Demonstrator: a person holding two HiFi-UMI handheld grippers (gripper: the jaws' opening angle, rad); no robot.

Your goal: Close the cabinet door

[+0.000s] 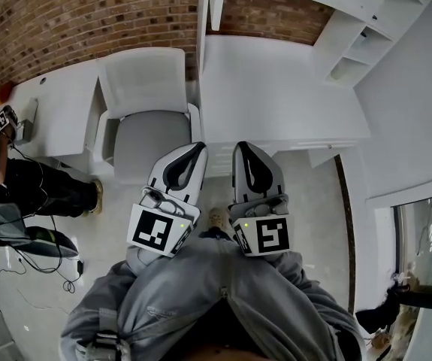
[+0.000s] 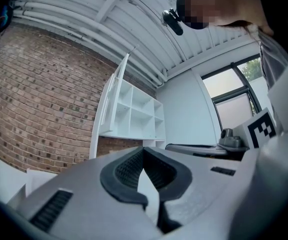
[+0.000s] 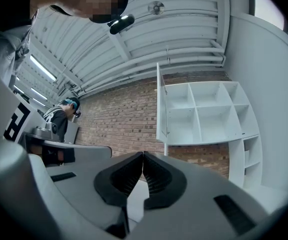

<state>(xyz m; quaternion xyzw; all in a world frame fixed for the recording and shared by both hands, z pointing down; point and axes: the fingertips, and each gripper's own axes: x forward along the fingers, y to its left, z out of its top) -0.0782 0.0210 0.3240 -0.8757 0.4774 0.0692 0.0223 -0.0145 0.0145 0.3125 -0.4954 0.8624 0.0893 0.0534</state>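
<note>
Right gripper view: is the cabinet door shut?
No, the cabinet door stands swung out, edge-on, at the left side of the shelves, whose compartments are all open to view.

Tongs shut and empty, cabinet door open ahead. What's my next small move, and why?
Probably step closer and lift the left tongs toward the outer face of the cabinet door. It stands open, edge-on at the left of the cabinet, and neither the left nor the right tongs is near it yet.
</note>
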